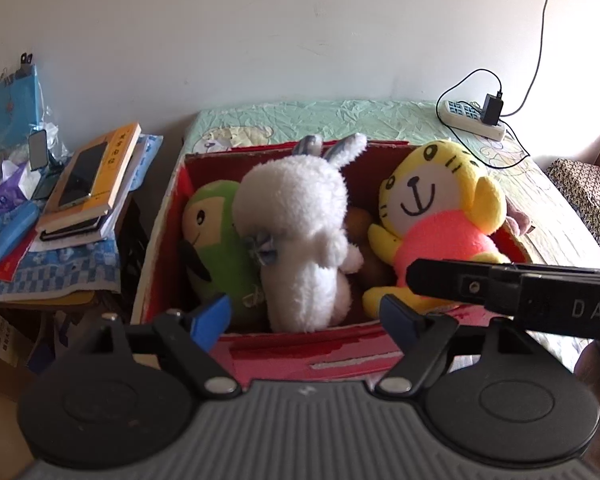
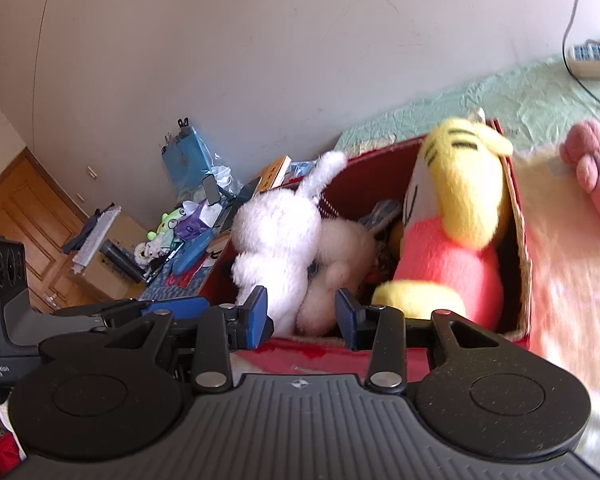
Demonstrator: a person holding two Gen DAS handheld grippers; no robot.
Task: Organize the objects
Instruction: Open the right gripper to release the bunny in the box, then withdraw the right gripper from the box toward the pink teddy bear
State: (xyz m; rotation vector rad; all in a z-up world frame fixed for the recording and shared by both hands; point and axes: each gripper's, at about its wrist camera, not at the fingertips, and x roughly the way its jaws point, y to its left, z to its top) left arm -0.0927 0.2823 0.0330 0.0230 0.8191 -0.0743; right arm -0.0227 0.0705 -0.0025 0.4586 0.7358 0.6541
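Plush toys packed in the red box (image 1: 162,236), both grippers spread wide and holding nothing.

Left wrist view: the left gripper (image 1: 305,318) hovers at the box's near rim, the white rabbit (image 1: 300,232) just beyond the gap between its blue pads. A green plush (image 1: 216,236) is wedged left of the rabbit, the yellow tiger (image 1: 436,216) right; little free room between them. Right wrist view: the right gripper (image 2: 302,318) also sits at the near rim, the rabbit (image 2: 276,236) ahead between its fingers, the tiger (image 2: 456,216) against the right wall, a pink plush (image 2: 596,172) outside on the bed.
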